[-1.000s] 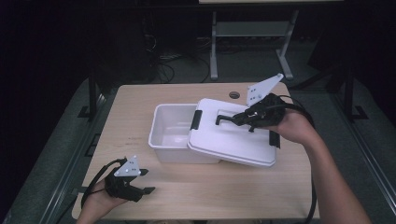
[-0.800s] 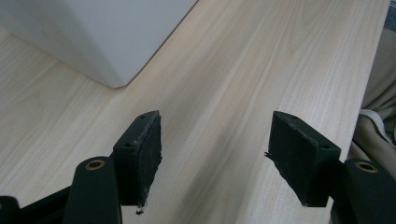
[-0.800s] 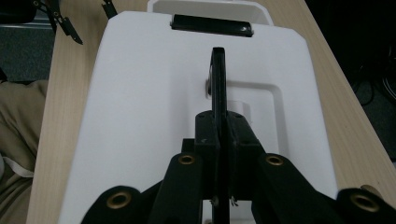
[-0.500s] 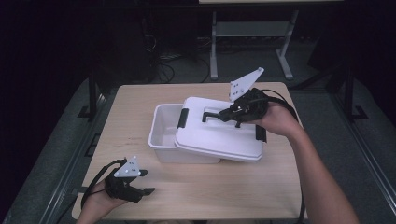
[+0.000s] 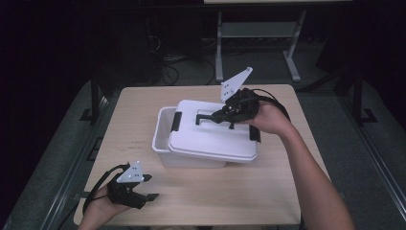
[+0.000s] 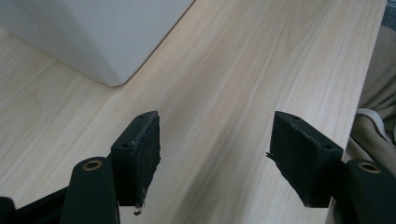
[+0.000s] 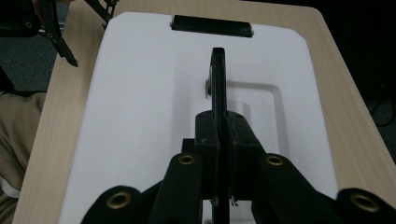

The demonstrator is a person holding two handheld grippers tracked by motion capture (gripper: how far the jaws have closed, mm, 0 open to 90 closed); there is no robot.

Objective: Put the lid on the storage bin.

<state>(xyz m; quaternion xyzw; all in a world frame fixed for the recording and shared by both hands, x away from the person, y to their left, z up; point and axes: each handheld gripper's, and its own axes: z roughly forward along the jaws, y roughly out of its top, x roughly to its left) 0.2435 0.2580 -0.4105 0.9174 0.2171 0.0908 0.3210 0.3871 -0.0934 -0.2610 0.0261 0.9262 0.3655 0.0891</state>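
Pinching the lid (image 5: 210, 136) handle (image 7: 218, 77), the right tongs (image 5: 215, 117) hold it overhanging the bin (image 5: 163, 132); left tongs (image 6: 215, 158) spread over bare table (image 5: 215, 201).

Black left gripper (image 5: 139, 191), right gripper (image 5: 225, 115); grey triangular plates, brass screws, black cables

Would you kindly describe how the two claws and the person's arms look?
Both the left claw and the right claw are black, each topped by a pale grey three-cornered plate with small dark dots. Black cables trail from them. Their jaws are blocky black pads on arms with brass-coloured rivets. The forearms are bare, with no sleeves visible.
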